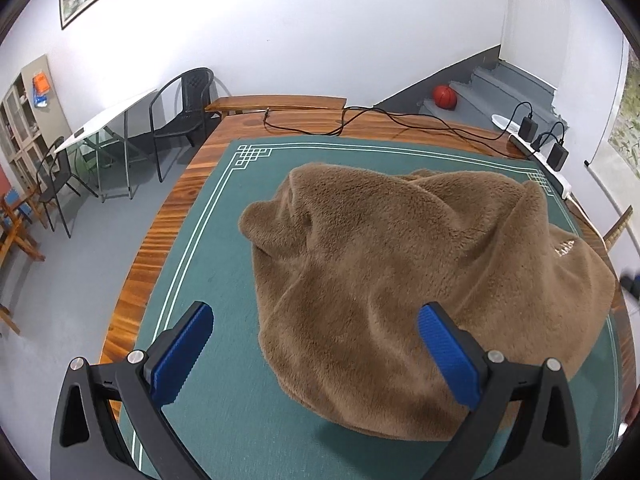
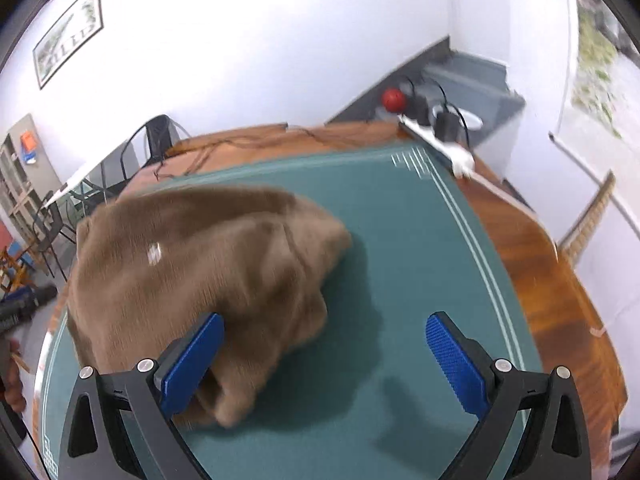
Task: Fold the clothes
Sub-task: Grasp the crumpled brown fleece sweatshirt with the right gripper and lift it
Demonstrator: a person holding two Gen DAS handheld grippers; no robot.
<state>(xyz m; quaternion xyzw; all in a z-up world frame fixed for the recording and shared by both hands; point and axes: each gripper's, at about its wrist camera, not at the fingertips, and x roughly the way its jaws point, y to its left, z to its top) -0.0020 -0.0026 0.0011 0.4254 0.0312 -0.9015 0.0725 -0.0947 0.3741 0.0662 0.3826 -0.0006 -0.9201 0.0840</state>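
A brown fleece garment (image 1: 420, 280) lies crumpled in a heap on a green mat (image 1: 224, 208) with white border lines, spread over the wooden bench (image 1: 168, 216). The left hand-held gripper (image 1: 316, 354) hovers at the heap's near edge, its blue pads (image 1: 184, 356) wide apart; the right pad overlaps the fleece, the left sits over bare mat. Black cables (image 1: 360, 122) trail across the far end of the bench toward a power strip (image 1: 556, 164). A basketball (image 1: 445, 97) rests on grey stairs (image 1: 492, 88) behind.
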